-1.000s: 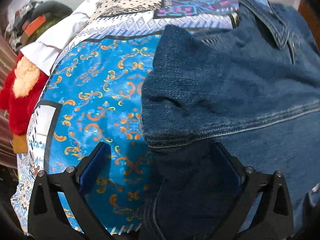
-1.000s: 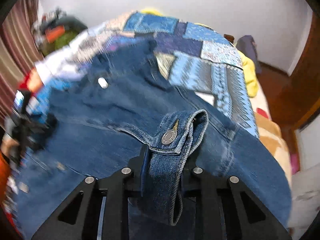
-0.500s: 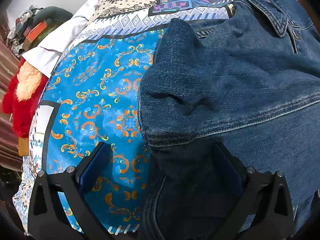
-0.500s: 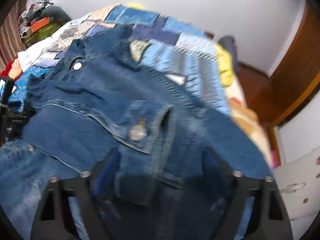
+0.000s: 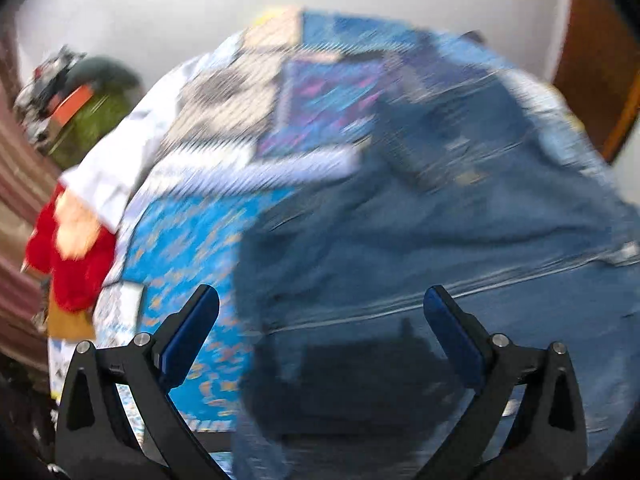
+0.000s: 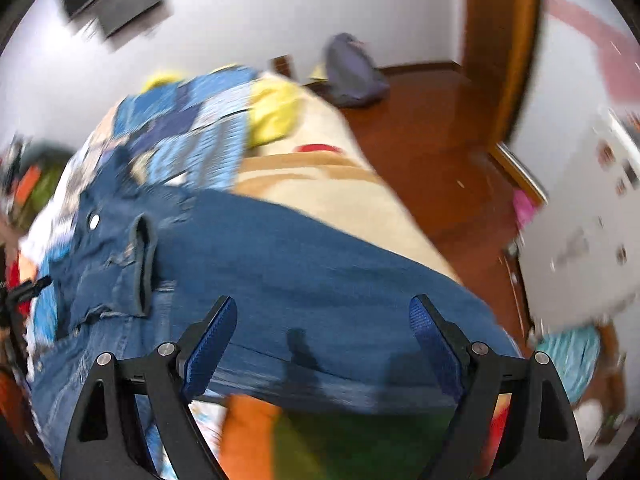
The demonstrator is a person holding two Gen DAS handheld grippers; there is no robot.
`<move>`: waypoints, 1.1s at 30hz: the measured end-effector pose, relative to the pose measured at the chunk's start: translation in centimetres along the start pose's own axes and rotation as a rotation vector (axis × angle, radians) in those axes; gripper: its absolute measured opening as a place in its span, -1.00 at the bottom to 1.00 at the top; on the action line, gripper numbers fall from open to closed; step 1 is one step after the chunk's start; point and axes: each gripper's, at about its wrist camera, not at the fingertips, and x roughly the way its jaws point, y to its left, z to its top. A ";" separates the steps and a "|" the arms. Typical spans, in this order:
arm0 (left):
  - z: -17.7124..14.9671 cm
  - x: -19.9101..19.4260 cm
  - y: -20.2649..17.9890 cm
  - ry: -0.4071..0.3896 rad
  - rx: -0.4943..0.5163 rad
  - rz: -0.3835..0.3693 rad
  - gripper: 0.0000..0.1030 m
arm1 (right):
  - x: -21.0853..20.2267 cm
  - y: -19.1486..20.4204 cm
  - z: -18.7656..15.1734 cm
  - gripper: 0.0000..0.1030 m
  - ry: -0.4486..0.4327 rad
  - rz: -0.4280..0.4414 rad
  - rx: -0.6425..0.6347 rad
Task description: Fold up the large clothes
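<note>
A blue denim jacket (image 5: pixel 440 248) lies spread on the patterned blue bedspread (image 5: pixel 188 240). The left wrist view is blurred by motion. My left gripper (image 5: pixel 320 312) is open and empty, raised above the jacket's left edge. In the right wrist view the jacket (image 6: pixel 300 272) stretches across the bed, with a buttoned cuff (image 6: pixel 140 264) lying on its left part. My right gripper (image 6: pixel 322 320) is open and empty above the jacket's near edge. The left gripper also shows small at the far left in the right wrist view (image 6: pixel 24 292).
A red plush toy (image 5: pixel 72 256) and a green bag (image 5: pixel 88 116) sit left of the bed. A yellow cloth (image 6: pixel 276 108) and beige blanket (image 6: pixel 340 184) lie on the bed's right side. Wooden floor (image 6: pixel 440 128), a door frame (image 6: pixel 504 40), and a grey bag (image 6: pixel 352 76) are beyond.
My right gripper opened and let go of the denim cuff, then pulled back and swung right. My left gripper stayed open and lifted back from the jacket's edge.
</note>
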 end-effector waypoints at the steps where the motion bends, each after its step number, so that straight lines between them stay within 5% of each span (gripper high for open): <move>1: 0.7 -0.9 -1.6 -0.015 0.018 -0.040 1.00 | -0.3 -1.5 -0.3 0.68 -0.004 -0.006 0.046; 5: 1.8 -2.2 -7.6 -0.017 0.089 -0.167 1.00 | -1.0 -7.6 -2.4 0.68 0.014 0.003 0.215; 10: 1.5 0.0 -15.2 0.085 0.169 -0.311 1.00 | 0.7 -12.7 -5.3 0.68 0.085 0.007 0.373; 15: -0.1 1.7 -21.3 0.131 0.326 -0.276 1.00 | 3.3 -15.7 -7.4 0.68 0.141 0.076 0.509; 21: -0.4 2.3 -23.5 0.135 0.395 -0.241 1.00 | 5.3 -16.2 -7.0 0.65 0.116 0.132 0.555; 28: -0.1 1.9 -22.5 0.129 0.359 -0.255 1.00 | 6.6 -16.2 -5.6 -0.50 0.070 0.110 0.583; 33: 0.5 -0.8 -20.5 0.068 0.338 -0.258 1.00 | 3.8 -14.4 -3.1 -0.76 -0.015 0.116 0.496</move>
